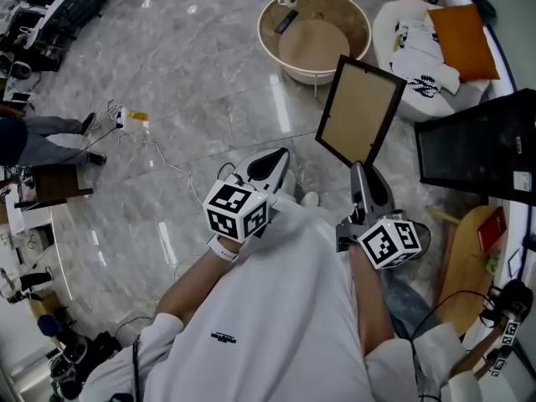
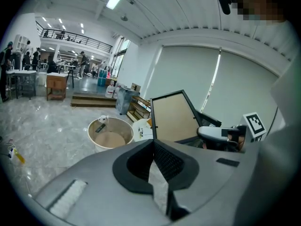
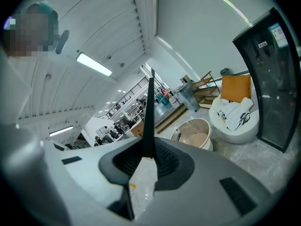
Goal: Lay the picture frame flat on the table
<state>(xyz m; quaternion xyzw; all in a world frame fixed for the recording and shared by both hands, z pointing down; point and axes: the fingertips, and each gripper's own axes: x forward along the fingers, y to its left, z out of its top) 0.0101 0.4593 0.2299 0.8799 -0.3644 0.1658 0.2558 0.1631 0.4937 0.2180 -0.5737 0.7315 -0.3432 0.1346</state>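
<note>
- The left tongs (image 2: 153,149) are closed together with nothing between them, held above the marble floor (image 1: 209,74).
- The right tongs (image 3: 148,150) are clamped on the lower edge of the picture frame (image 1: 360,111), which hangs upright and tilted in the air, its brown board showing.
- Beyond stands a round bench (image 1: 318,47) carrying a remote (image 1: 286,21).

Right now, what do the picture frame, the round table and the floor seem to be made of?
Picture frame: thin matt black rim, wood or plastic, I can't tell which; the brown face looks like a fibreboard backing. Round table: beige with a smooth raised wall, possibly moulded plastic or painted wood. Floor: grey veined polished stone or marble-look tile, glossy enough to mirror the ceiling lights.
</note>
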